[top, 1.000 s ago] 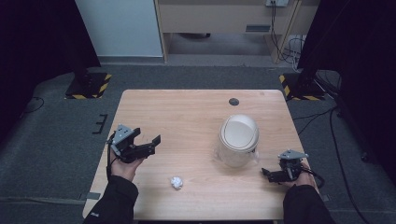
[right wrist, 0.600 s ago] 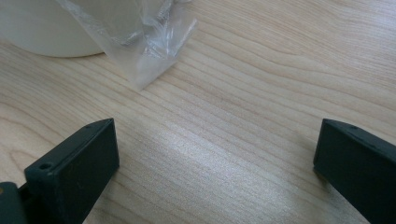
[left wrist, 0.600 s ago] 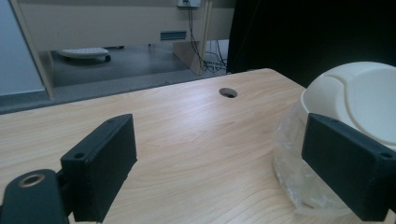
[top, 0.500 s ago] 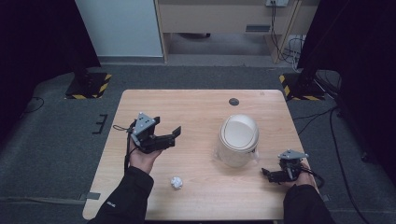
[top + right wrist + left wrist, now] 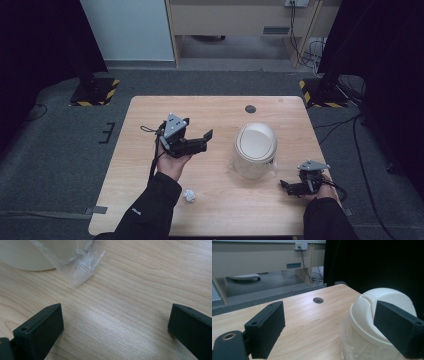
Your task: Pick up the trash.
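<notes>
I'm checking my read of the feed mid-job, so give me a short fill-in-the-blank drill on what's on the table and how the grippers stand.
1. The left gripper points toward the white lidded bin with its jaws ____.
2. A clear ____ liner sticks out from under the bin's lid.
3. The crumpled paper ball lies on the wooden ____ near the person's left sleeve.
4. The right gripper is holding ____.

Missing words: open; plastic; table; nothing
</notes>
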Motion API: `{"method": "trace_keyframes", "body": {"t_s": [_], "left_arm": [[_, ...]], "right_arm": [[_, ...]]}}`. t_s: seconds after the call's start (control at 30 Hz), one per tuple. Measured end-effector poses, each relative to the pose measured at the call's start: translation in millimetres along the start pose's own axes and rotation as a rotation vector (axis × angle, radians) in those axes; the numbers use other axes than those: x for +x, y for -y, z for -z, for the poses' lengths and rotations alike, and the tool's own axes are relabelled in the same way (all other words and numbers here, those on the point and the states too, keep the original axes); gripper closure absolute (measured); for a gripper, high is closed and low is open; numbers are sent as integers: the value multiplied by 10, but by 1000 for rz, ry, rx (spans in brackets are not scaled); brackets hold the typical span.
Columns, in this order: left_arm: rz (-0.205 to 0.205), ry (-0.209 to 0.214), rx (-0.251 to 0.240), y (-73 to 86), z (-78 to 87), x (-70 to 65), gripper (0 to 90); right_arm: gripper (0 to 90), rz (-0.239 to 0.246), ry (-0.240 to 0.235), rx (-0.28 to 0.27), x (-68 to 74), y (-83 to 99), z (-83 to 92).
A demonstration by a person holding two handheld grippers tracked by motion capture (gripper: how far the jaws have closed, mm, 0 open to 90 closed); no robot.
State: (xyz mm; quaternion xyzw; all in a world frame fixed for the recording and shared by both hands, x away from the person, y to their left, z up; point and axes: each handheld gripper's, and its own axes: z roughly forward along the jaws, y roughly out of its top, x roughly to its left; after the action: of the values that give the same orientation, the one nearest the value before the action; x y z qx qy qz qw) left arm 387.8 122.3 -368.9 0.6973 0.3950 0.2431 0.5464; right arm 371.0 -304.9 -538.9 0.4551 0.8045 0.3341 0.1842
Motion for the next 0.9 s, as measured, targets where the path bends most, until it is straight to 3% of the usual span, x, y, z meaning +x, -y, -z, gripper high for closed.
{"method": "trace_keyframes", "body": {"t_s": [0.43, 0.9], "left_arm": [[-34, 64, 41, 5, -363, -324, 96], [-45, 109, 103, 99, -686, -541, 94]], "right_arm": [[4, -4, 1, 0, 4, -3, -2], [4, -5, 1, 2, 7, -7, -5]]}}
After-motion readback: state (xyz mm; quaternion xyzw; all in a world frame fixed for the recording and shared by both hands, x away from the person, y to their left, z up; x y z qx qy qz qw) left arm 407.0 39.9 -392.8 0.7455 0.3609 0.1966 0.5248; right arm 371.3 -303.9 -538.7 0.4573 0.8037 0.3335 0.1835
